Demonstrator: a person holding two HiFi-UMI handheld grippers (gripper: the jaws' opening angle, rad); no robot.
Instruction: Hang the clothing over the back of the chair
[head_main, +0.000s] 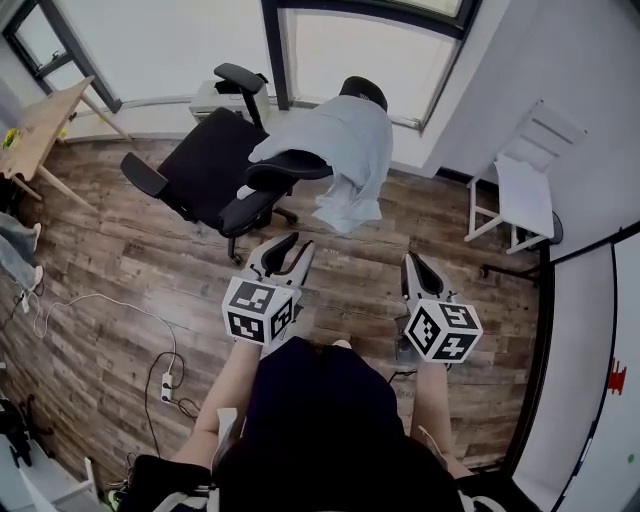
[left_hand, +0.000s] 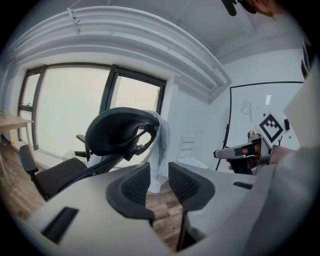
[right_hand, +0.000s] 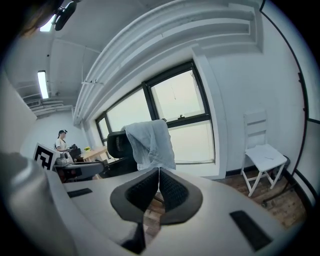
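1 pale blue garment (head_main: 345, 150) drapes over the black chair (head_main: 215, 165) back; left claw (left_hand: 159, 170) open, empty; right claw (right_hand: 159, 172) closed.

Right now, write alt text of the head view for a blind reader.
A pale blue garment hangs over the back of a black office chair by a window. Nearer the camera, the left gripper, open, and the right gripper, shut, point toward it, both empty. A white folding chair stands at right.
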